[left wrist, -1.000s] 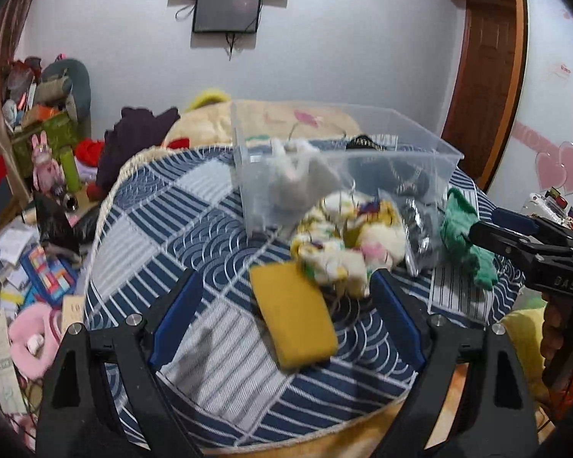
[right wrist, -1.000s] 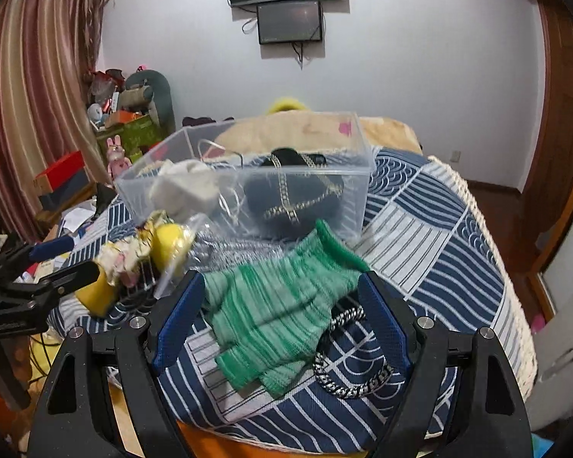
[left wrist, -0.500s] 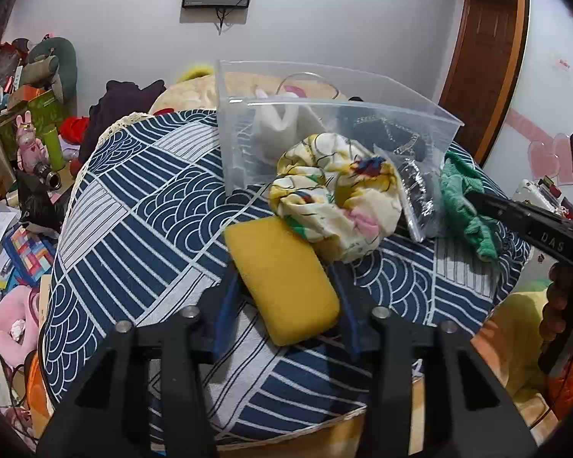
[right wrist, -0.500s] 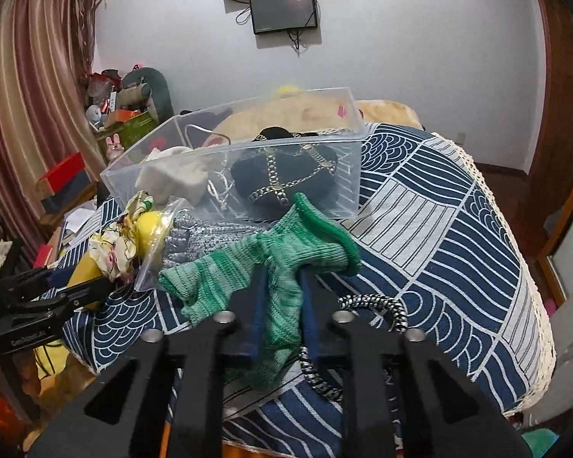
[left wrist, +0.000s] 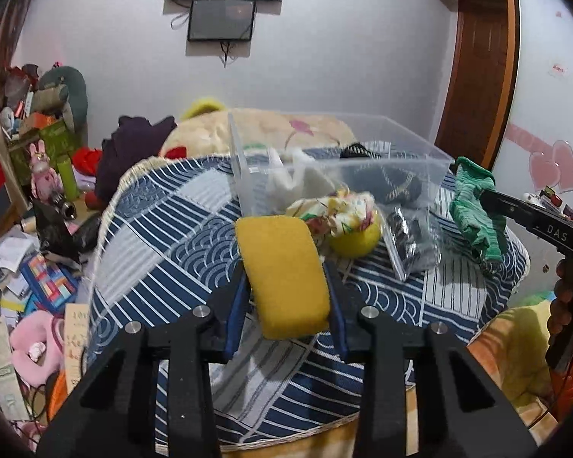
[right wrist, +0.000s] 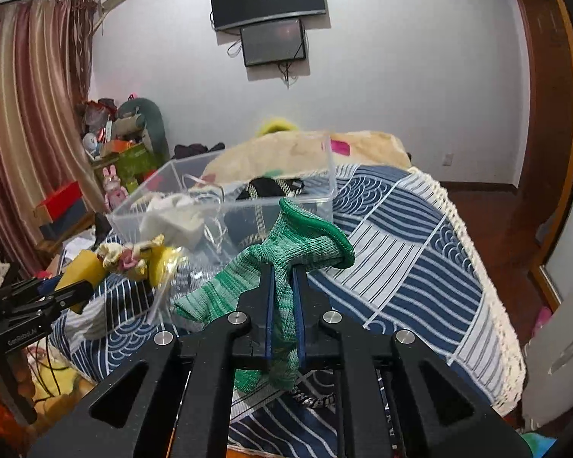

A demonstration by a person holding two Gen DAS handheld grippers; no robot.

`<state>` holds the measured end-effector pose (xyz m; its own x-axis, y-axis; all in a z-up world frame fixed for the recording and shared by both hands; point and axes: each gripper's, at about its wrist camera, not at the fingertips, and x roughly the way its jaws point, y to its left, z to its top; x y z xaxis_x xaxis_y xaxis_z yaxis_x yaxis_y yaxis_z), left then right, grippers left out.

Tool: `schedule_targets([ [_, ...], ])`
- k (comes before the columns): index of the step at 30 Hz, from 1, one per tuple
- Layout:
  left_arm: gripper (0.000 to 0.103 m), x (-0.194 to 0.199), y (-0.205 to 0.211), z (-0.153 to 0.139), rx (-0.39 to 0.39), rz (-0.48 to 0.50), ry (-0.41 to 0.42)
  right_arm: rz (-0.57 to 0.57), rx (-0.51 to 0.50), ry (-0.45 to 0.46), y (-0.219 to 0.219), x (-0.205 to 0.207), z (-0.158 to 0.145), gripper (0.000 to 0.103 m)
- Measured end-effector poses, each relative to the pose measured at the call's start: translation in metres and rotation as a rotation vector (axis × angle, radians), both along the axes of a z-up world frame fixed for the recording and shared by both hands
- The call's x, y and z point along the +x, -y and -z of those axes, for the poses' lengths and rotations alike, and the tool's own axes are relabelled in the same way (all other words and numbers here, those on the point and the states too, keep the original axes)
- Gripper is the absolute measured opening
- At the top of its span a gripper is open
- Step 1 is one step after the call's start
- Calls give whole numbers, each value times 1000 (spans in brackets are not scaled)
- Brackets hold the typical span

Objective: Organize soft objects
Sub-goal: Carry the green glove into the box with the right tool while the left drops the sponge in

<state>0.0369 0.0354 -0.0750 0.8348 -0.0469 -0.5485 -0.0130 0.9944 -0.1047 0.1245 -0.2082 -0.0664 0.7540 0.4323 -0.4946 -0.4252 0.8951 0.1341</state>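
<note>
A yellow sponge [left wrist: 275, 252] sits between the blue pads of my left gripper [left wrist: 288, 294]. The jaws are closing and the pads press on its sides, holding it tilted above the blue patterned cloth. My right gripper [right wrist: 282, 278] is shut on a green knitted glove [right wrist: 305, 240], which hangs bunched over the jaws in front of the clear plastic box [right wrist: 229, 206]. In the left wrist view the glove [left wrist: 473, 206] dangles from the right gripper [left wrist: 489, 196] beside the box [left wrist: 363, 129]. The box holds a white soft thing [left wrist: 309, 183] and a black chained bag [left wrist: 393, 183].
A floral scrunchie [left wrist: 340, 210], a yellow ball [left wrist: 357, 240] and a plastic bag [left wrist: 412, 240] lie before the box. A braided cord [right wrist: 309, 400] lies under the right gripper. The round table [left wrist: 164, 229] drops to a cluttered floor on the left; a door stands at right.
Both grippers went from wide open to closed, the left on the sponge and the right on the glove. Both things have risen off the cloth, and the glove is now bunched.
</note>
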Motion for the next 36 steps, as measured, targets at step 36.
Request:
schedule_targets([
  [36,37,115,-8,-36,52,14,19,-47,-74,151,-85,60,-49,8],
])
